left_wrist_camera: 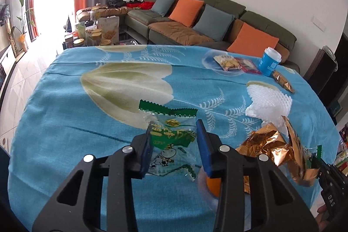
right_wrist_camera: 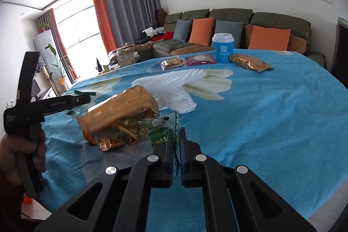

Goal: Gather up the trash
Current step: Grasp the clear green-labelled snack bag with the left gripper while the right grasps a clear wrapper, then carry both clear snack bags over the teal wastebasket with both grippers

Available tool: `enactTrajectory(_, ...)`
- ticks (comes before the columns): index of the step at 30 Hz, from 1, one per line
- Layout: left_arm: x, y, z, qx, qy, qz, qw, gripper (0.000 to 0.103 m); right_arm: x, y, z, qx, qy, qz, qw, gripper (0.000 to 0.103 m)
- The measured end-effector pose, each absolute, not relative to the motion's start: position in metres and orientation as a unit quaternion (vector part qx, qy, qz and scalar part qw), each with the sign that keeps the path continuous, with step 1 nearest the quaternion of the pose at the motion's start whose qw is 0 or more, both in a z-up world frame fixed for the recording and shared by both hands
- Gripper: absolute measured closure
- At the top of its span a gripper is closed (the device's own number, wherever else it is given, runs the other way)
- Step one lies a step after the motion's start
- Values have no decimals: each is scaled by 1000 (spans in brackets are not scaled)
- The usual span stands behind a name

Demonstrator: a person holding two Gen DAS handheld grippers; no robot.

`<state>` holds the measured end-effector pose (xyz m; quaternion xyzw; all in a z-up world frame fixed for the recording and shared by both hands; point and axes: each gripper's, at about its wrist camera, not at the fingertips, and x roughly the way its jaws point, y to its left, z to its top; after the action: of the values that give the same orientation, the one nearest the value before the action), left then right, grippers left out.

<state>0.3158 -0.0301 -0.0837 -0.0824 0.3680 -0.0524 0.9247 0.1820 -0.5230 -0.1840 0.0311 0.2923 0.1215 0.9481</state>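
Note:
A clear snack wrapper with green zigzag edges and a cartoon print (left_wrist_camera: 167, 145) sits crumpled between the blue pads of my left gripper (left_wrist_camera: 175, 134), which press on both its sides just above the blue floral tablecloth (left_wrist_camera: 65, 123). My right gripper (right_wrist_camera: 178, 134) is shut on the green edge of a second clear cartoon wrapper (right_wrist_camera: 158, 127). A crumpled gold foil bag (right_wrist_camera: 121, 116) is bunched against that wrapper. In the left wrist view that gold foil bag (left_wrist_camera: 269, 142) hangs at the right, by the right gripper (left_wrist_camera: 319, 164). The right wrist view shows the left gripper (right_wrist_camera: 87, 99) held by a hand.
Farther back on the cloth lie white foam netting (left_wrist_camera: 269, 101), a blue lidded cup (left_wrist_camera: 269, 61), a gold packet (left_wrist_camera: 282, 79), a cracker packet (left_wrist_camera: 227, 62) and a red packet (left_wrist_camera: 248, 65). Something orange (left_wrist_camera: 212, 185) shows under the left gripper. A sofa (left_wrist_camera: 195, 14) stands behind the table.

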Motion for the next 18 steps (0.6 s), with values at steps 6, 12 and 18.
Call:
enactTrajectory(6, 289, -16, -65, -95, 343, -48, 933, 66, 176, -526, -171, 15, 268, 104, 958, 99)
enactTrajectory(12, 253, -5, -47, -100, 316, -41, 943, 66, 165, -528, -151, 16, 234, 109, 966, 99)
enactTrajectory(18, 211, 12, -28, -109, 285, -27, 952, 66, 150, -502, -133, 3, 207, 162, 965, 99)
